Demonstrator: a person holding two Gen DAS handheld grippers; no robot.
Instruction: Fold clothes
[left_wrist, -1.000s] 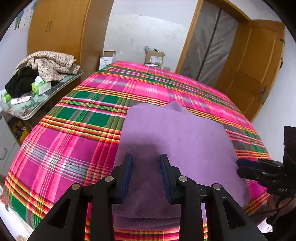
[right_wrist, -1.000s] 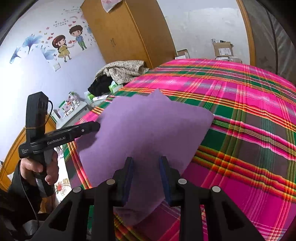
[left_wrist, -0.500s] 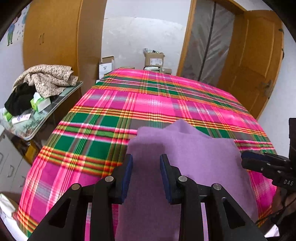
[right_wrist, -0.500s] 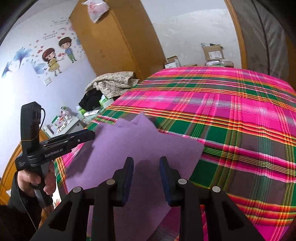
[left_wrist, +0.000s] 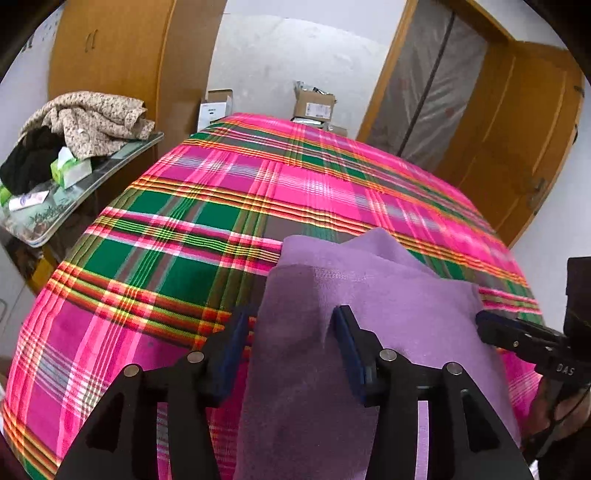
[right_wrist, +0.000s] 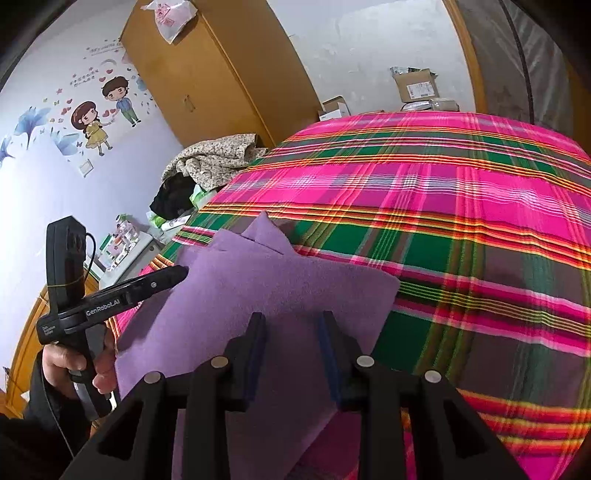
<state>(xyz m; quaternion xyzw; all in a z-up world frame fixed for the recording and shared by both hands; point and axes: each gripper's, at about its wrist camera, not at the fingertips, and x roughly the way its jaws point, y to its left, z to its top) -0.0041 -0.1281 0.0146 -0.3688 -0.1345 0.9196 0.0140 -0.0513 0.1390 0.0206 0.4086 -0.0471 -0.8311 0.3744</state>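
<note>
Left tool (left_wrist: 290, 334) just opened, purple fleece cloth (left_wrist: 388, 314) loose between pads; your right tool (right_wrist: 291, 339) half-open over it, bed's (left_wrist: 221, 206) near edge.

A: What's different now?

B: The left gripper (left_wrist: 290, 336) has just been opening; its jaws stand wider apart, with the purple cloth (left_wrist: 369, 306) draped between them.

A: And the cloth itself?

B: It has slid toward six o'clock on the plaid bedspread (left_wrist: 221, 206), so more plaid shows beyond it at twelve o'clock.

A: The right gripper (right_wrist: 291, 336)?

B: It rolled slightly.
</note>
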